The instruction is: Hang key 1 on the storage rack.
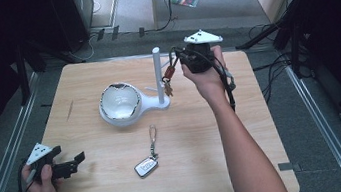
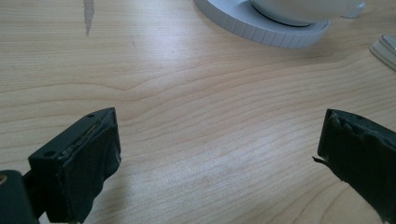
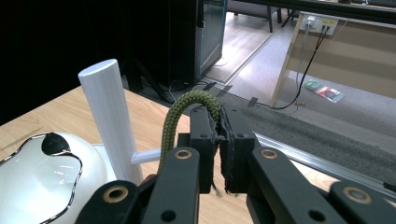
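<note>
The olive braided cord loop point(image 3: 187, 109) with its keys is pinched by the right gripper's point(image 1: 184, 59) closed fingers beside the white upright post point(image 1: 159, 75); if swung, the stubby side peg could be missed. The left gripper's point(image 2: 219, 154) fingers are held wide apart, empty.

Lighting, as I logged it from my station: the tabletop point(image 1: 120, 184) was evenly and brightly lit from above, shadows beneath objects soft and short. Surroundings at left and right fell to near black. The bowl point(image 1: 120, 102) carried white glare on its glossy inside. High view: slightly soft overall, fine detail smeared. Left gripper view: wood grain sharp mid-frame, the near jaws dark and a little blurred, a pale sheen across the upper boards. Right gripper view: jaws underexposed, background floor bright, the white post point(image 3: 109, 116) washed pale.
</note>
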`<action>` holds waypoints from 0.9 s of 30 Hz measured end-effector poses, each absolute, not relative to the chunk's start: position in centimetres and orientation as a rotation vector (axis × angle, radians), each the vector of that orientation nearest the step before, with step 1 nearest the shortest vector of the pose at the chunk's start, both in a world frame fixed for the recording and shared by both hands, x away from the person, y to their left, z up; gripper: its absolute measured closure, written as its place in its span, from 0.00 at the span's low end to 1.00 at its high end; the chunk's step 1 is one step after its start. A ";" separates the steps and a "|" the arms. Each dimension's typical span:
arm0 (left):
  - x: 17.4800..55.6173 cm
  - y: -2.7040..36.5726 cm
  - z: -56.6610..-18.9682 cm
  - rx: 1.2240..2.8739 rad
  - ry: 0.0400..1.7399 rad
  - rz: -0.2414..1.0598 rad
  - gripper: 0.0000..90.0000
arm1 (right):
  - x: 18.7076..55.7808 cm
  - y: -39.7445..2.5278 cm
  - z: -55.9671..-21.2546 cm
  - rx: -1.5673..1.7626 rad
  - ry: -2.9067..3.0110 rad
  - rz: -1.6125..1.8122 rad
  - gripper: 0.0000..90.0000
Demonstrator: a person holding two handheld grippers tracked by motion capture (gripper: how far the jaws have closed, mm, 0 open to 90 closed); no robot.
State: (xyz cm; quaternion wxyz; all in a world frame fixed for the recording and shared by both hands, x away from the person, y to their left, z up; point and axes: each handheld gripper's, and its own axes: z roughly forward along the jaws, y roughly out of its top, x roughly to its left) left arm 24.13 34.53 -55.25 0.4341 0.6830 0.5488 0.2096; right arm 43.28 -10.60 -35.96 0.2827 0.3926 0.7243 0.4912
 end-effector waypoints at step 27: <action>24.1 34.5 -55.3 1.698 1.364 0.521 0.00 | 44.6 -8.7 -36.5 1.100 1.970 1.326 0.74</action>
